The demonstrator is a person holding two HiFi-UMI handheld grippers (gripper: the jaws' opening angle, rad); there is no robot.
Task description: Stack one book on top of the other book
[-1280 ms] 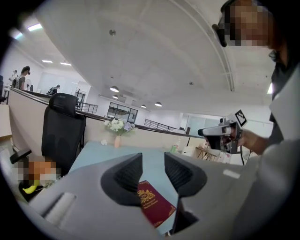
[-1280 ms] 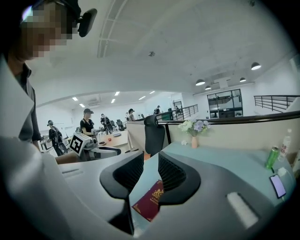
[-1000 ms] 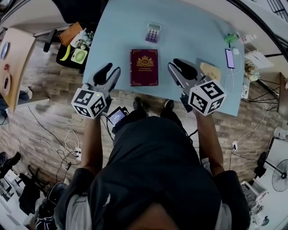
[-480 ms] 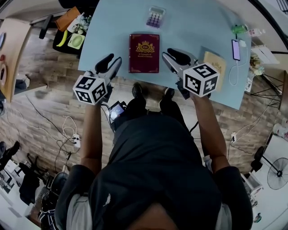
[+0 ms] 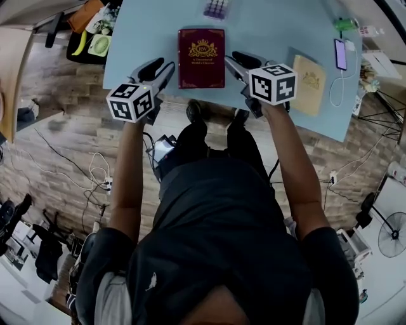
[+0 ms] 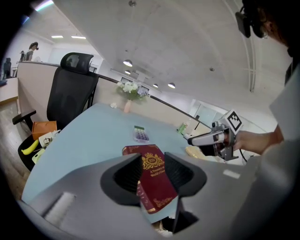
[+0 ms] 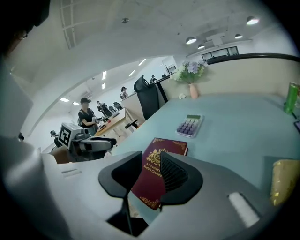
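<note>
Maroon book (image 5: 202, 49) lies flat on pale blue table (image 5: 273, 25), top centre of frame. Tan book (image 5: 309, 76) upper right, apart. Left gripper (image 5: 162, 65) just left of maroon book, jaws parted, empty. Right gripper (image 5: 232, 58) just right of it, jaws just been opening, nothing between.

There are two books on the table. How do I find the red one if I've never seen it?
Look at the big light blue table. Near its front edge, on the person's side of the purple calculator, lies the red book. It is dark red with a gold crest on its cover, while the other book, off to its right, is pale tan.
</note>
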